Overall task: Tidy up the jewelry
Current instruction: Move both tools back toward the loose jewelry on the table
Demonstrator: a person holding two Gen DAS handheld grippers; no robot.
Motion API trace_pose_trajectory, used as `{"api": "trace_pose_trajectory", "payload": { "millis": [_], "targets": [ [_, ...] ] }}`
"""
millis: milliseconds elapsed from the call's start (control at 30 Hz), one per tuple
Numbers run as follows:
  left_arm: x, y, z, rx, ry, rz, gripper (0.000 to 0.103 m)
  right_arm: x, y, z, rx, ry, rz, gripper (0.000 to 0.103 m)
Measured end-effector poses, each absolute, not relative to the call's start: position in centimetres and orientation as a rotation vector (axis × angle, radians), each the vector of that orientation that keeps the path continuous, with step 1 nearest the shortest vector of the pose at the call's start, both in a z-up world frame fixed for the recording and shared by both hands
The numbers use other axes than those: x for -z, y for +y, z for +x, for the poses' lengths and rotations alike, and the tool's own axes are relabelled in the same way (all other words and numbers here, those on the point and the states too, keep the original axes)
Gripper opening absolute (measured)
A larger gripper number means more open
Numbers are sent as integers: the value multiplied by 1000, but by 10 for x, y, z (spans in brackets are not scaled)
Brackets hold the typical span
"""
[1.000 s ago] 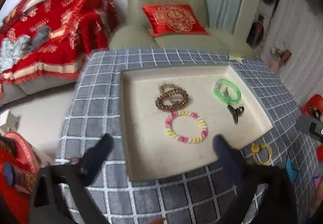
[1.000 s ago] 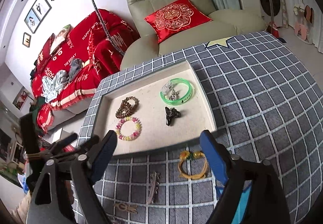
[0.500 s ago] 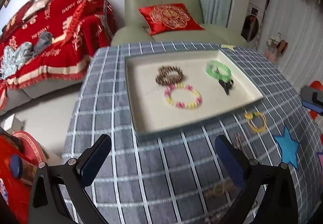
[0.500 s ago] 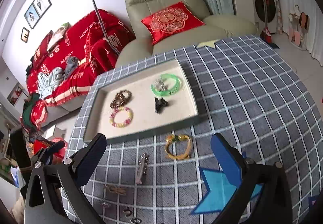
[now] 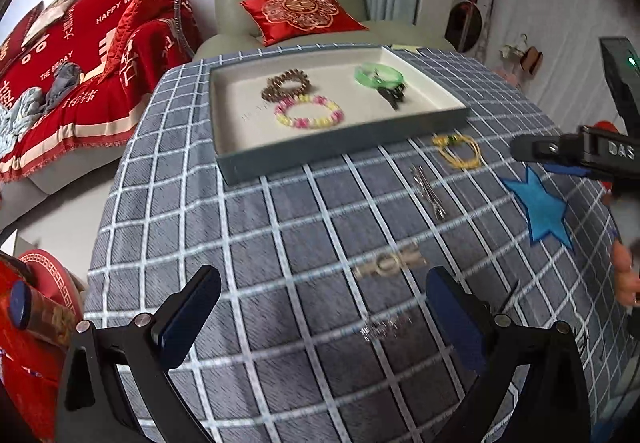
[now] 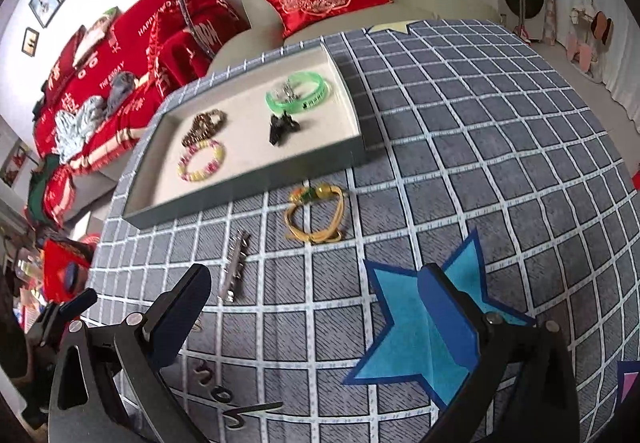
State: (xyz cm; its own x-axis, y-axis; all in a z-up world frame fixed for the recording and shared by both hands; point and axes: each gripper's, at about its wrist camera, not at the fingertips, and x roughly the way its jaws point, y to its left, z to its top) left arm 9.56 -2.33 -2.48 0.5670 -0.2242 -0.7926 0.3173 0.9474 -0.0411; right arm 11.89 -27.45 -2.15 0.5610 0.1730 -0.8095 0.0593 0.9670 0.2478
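A tray (image 6: 256, 183) is sitting on the checked desk (image 6: 460, 131), holding a green bangle (image 6: 300, 93), black clip (image 6: 282, 127), brown bracelet (image 6: 204, 127) and pink-yellow bracelet (image 6: 201, 162). Just outside its near wall, at 6 o'clock, a yellow bracelet (image 6: 316, 215) and silver clip (image 6: 236, 269) are lying near a blue star (image 6: 416, 331). Both the left gripper (image 5: 320, 317) and right gripper (image 6: 314, 307) are hovering released, holding nothing.
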Motion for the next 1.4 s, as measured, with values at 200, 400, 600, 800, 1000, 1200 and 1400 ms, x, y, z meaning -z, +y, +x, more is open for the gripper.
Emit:
{"api": "trace_pose_trajectory", "payload": {
  "millis": [200,400,600,800,1000,1200,1400],
  "targets": [
    [31,-28,87,315,927,118,103,30,-277,129,-37,991,221,103],
    [37,-31,83,311,933,113,103,35,-275,149,-31,989,178,103],
    [40,-36,80,317,934,134,103,38,-269,168,-47,985,156,102],
    [46,-42,83,321,953,140,103,48,-257,185,-46,997,122,97],
    [52,-44,84,325,970,136,95,58,-243,193,-14,990,46,90],
    [53,-49,82,325,967,148,86,59,-228,190,-16,966,-46,76],
    [50,-54,79,360,954,162,55,54,-226,186,-9,948,-44,27]
  ]
}}
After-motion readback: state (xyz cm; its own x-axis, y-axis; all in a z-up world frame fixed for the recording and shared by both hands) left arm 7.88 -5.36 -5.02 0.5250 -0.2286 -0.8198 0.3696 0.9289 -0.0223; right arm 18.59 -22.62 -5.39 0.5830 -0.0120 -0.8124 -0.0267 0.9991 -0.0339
